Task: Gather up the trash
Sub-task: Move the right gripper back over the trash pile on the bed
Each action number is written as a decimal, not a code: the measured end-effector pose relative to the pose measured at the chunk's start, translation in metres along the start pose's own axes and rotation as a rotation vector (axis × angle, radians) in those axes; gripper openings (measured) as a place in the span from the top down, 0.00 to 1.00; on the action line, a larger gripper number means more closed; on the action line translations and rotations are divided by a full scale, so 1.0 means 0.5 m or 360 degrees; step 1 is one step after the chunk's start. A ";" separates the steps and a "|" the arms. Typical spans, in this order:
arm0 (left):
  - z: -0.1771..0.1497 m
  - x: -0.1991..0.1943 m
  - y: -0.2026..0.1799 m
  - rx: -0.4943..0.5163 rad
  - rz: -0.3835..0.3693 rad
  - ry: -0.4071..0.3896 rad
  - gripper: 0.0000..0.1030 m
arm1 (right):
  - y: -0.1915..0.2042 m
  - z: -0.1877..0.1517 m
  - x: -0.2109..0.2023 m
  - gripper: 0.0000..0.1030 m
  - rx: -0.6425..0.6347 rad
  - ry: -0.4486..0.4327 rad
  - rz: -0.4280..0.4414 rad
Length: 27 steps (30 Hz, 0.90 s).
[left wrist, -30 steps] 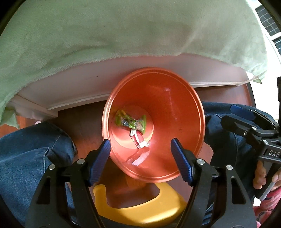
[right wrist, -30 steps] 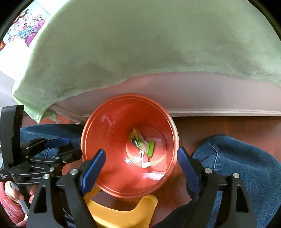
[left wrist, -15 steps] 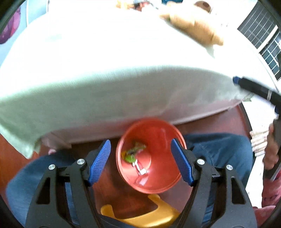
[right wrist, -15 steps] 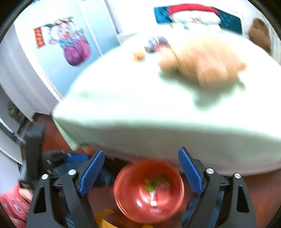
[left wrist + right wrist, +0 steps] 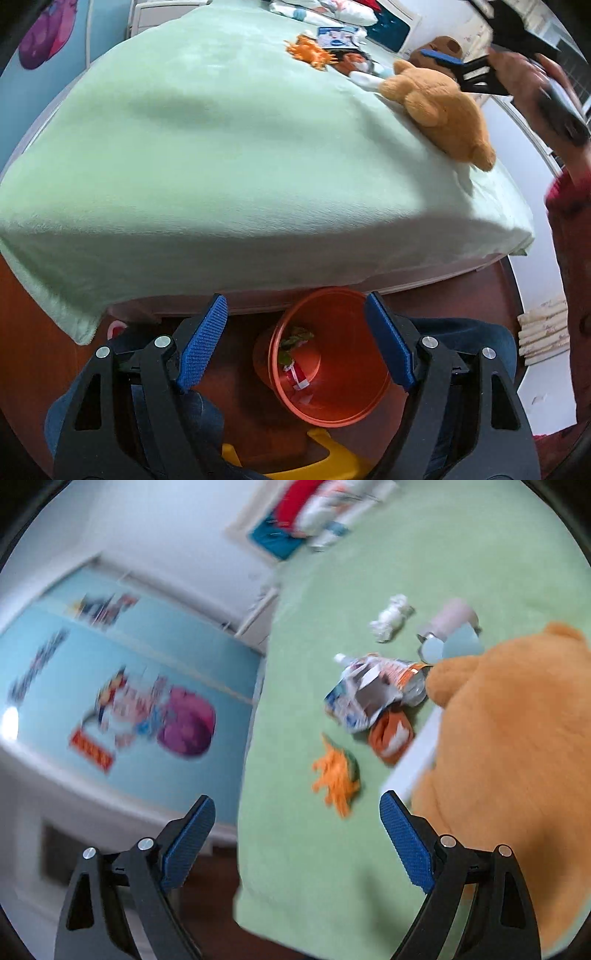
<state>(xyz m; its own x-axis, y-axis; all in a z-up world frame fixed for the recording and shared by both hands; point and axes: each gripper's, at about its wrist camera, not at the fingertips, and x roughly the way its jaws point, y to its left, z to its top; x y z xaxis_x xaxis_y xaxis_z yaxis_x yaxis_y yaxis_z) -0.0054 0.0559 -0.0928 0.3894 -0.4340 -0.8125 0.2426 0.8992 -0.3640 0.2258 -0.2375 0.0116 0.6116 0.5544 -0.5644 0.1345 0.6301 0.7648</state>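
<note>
An orange trash bin (image 5: 332,354) stands on the wooden floor at the bed's foot and holds green and red wrappers (image 5: 295,354). My left gripper (image 5: 295,347) is open and empty, high above the bin. My right gripper (image 5: 297,843) is open and empty over the green bed (image 5: 480,554); it shows in the left wrist view (image 5: 461,70) above the far right of the bed. Trash lies on the bed: an orange wrapper (image 5: 336,775), a crumpled white-blue carton (image 5: 365,694), an orange packet (image 5: 391,734), a white wad (image 5: 391,618) and a grey cup (image 5: 450,622).
A brown teddy bear (image 5: 517,757) lies on the bed right of the trash, also seen in the left wrist view (image 5: 439,107). A yellow stool (image 5: 314,458) and my jeans-clad knees (image 5: 472,339) flank the bin. Pillows (image 5: 321,506) sit at the bed's head.
Both grippers rose away from the bin. The right gripper swung up and out over the bed toward the trash pile; the left view now takes in the whole bed.
</note>
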 end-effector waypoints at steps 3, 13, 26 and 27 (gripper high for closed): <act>0.010 -0.002 0.020 -0.0031 0.0004 -0.0010 0.27 | -0.015 0.044 0.050 0.16 0.0139 -0.0031 -0.0109; 0.017 -0.010 0.078 -0.0109 -0.0009 -0.0028 0.27 | 0.052 0.088 0.166 0.17 -0.0067 -0.0014 -0.0628; 0.023 0.003 0.099 -0.0149 -0.0031 -0.0007 0.27 | 0.035 0.049 0.234 0.12 -0.0029 0.0014 -0.0875; 0.023 0.003 0.099 -0.0146 -0.0032 -0.0010 0.27 | 0.033 0.048 0.238 0.12 -0.0022 -0.0020 -0.0898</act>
<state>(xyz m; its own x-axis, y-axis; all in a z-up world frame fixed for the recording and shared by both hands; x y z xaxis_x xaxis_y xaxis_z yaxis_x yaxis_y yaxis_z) 0.0173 0.0992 -0.1067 0.3907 -0.4519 -0.8020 0.1680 0.8916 -0.4206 0.3196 -0.1740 -0.0356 0.4570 0.1234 -0.8809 0.4333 0.8340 0.3416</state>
